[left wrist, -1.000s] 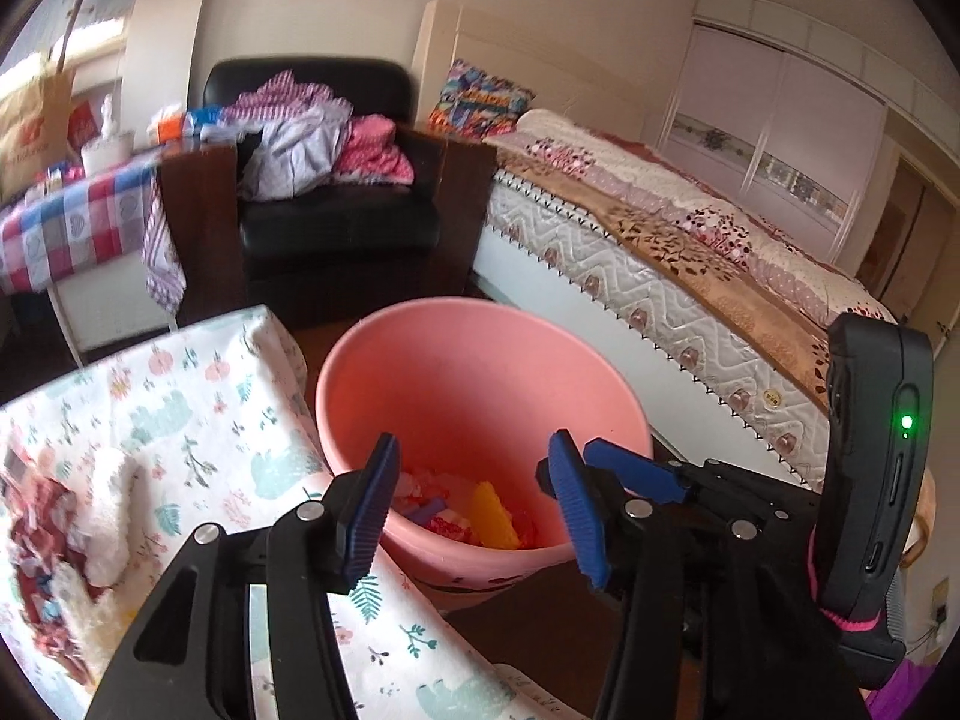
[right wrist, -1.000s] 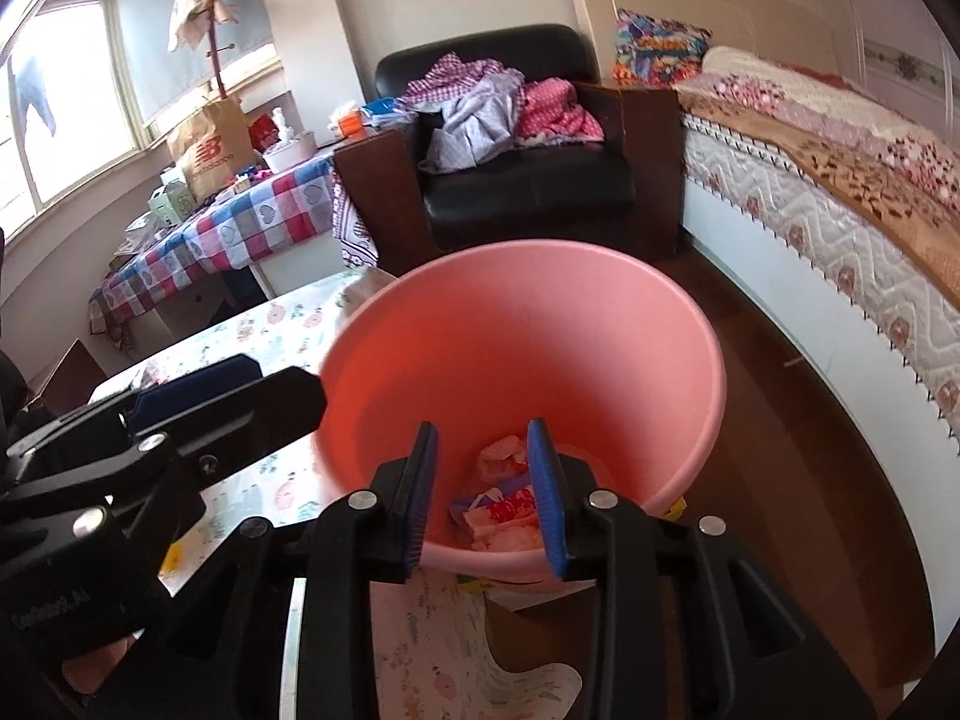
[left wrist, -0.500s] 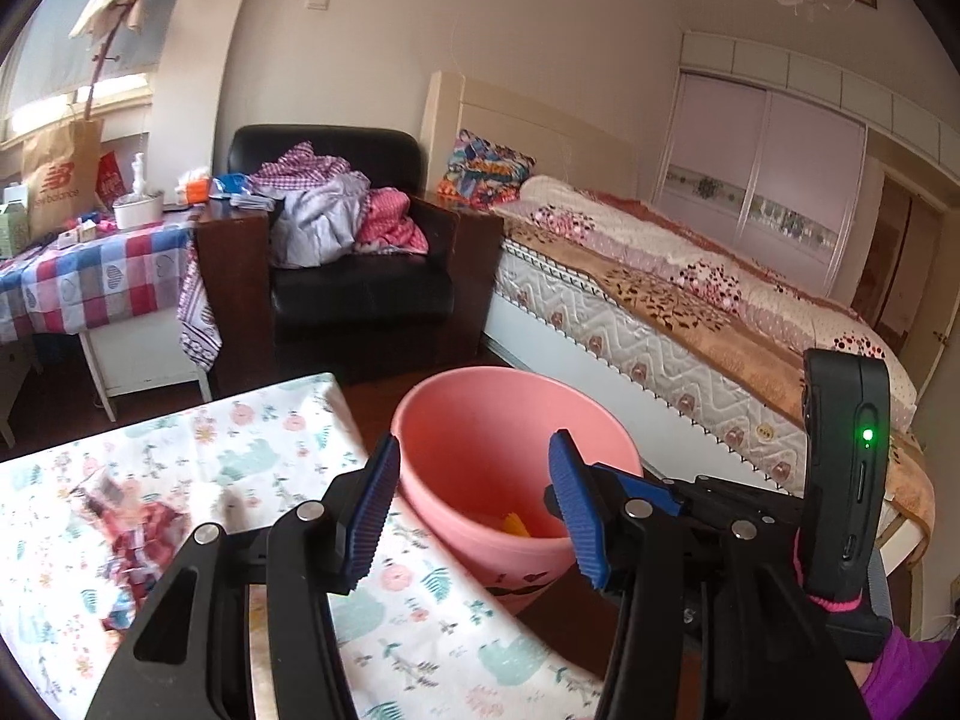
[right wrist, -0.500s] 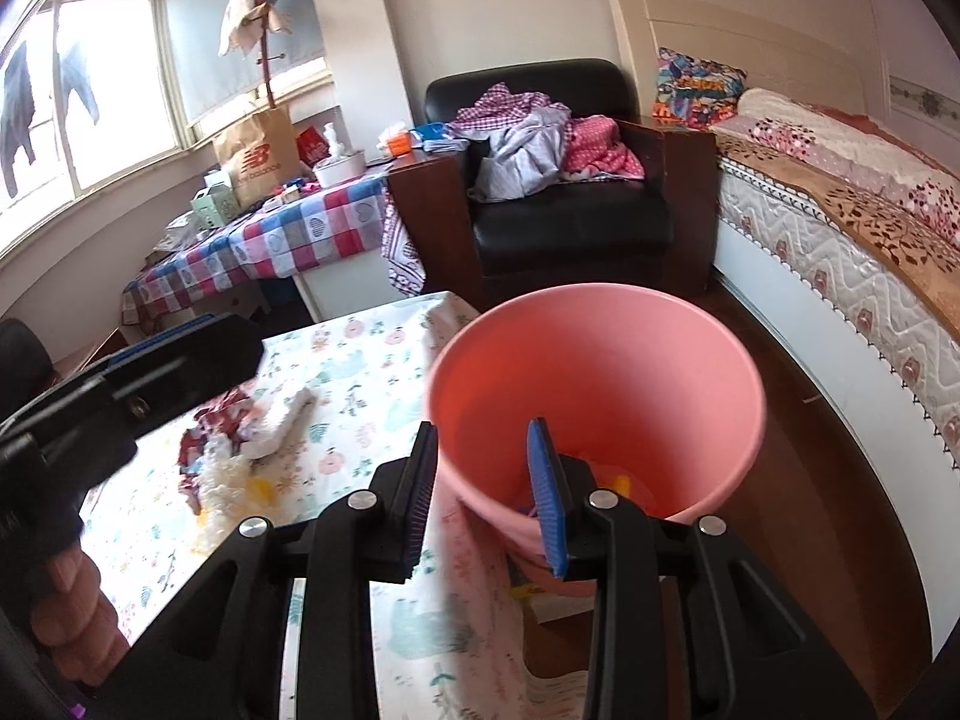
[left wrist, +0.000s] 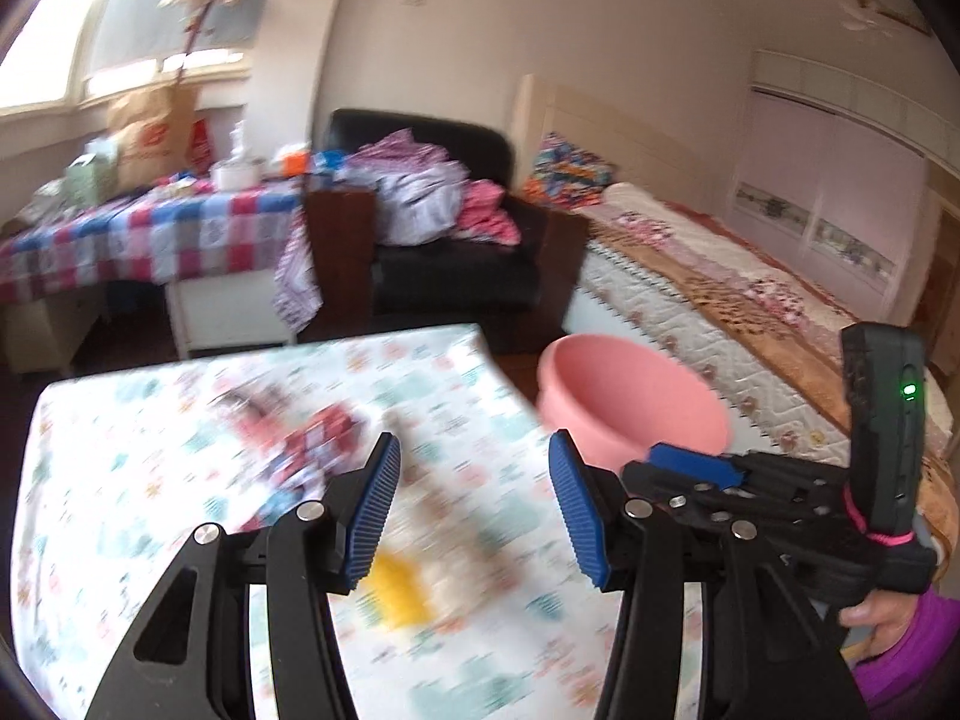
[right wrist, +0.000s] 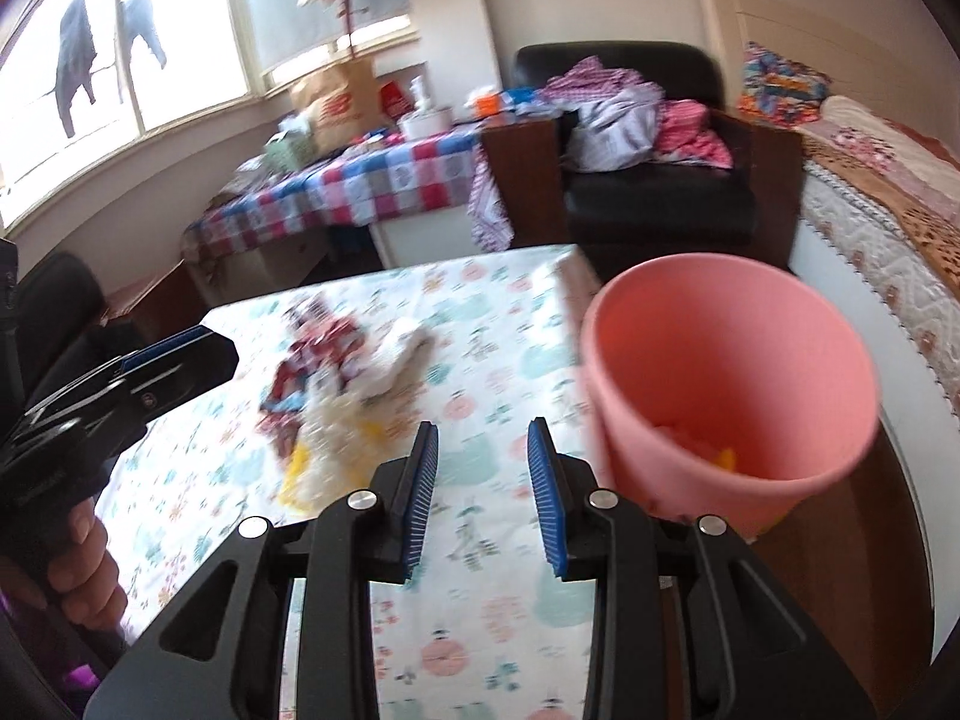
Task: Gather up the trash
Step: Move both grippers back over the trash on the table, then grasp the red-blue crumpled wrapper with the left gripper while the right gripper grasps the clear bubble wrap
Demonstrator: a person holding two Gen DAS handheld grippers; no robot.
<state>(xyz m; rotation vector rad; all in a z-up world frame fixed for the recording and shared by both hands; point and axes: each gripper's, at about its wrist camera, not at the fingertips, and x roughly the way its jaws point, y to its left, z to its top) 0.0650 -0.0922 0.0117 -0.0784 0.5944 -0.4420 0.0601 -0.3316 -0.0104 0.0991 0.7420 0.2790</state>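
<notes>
Both hand-held grippers hang over the tabletop with nothing in them. Left hand-held gripper (left wrist: pixel 474 495) has its blue ribbed pads spread wide and released; right hand-held gripper (right wrist: pixel 483 468) holds its pads closer together, yet the gap between them is bare, so it too grips nothing. In the right wrist view the left tool shows at the left edge, gripped by a hand (right wrist: pixel 78 564) above a purple sleeve.

Under both lies the tabletop (right wrist: pixel 498 618), covered by a white cloth printed with pastel animals and flowers. On it, ahead and left of the right pads, sits the heap of trash (right wrist: pixel 336 384): crumpled red-and-blue patterned wrappers, pale fluffy scraps and some yellow bits, blurred in both views.

Beside the tabletop's right edge stands the round salmon-pink plastic bucket (right wrist: pixel 726 384), with yellow and pale scraps visible at its bottom.

Farther off are a black leather armchair (right wrist: pixel 654 180) piled with clothes, a checked-cloth side table (left wrist: pixel 150 234) and a quilted bed (left wrist: pixel 720 300).
</notes>
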